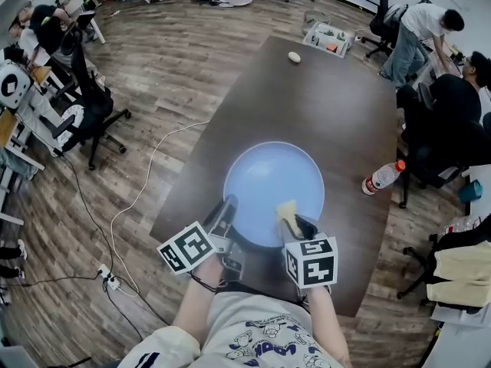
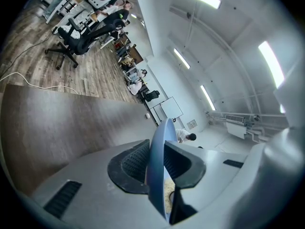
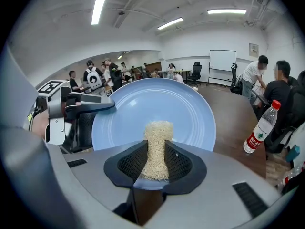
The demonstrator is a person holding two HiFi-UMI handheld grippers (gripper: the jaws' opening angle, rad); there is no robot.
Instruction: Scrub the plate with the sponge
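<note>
A pale blue round plate (image 1: 268, 182) lies on the dark brown table (image 1: 322, 106) in the head view. My left gripper (image 1: 227, 219) is shut on the plate's near left rim; in the left gripper view the plate (image 2: 159, 142) shows edge-on between the pads. My right gripper (image 1: 295, 222) is shut on a yellowish fibrous sponge (image 1: 287, 210), whose tip rests on the plate's near right part. Seen from the right gripper view, the sponge (image 3: 156, 144) stands upright between the jaws over the plate (image 3: 157, 106), with the left gripper (image 3: 88, 109) at the plate's left rim.
A plastic bottle (image 1: 381, 178) with a red cap lies near the table's right edge. A small white object (image 1: 294, 57) and a tray of items (image 1: 327, 39) sit at the far end. Office chairs (image 1: 84, 117), floor cables and several people surround the table.
</note>
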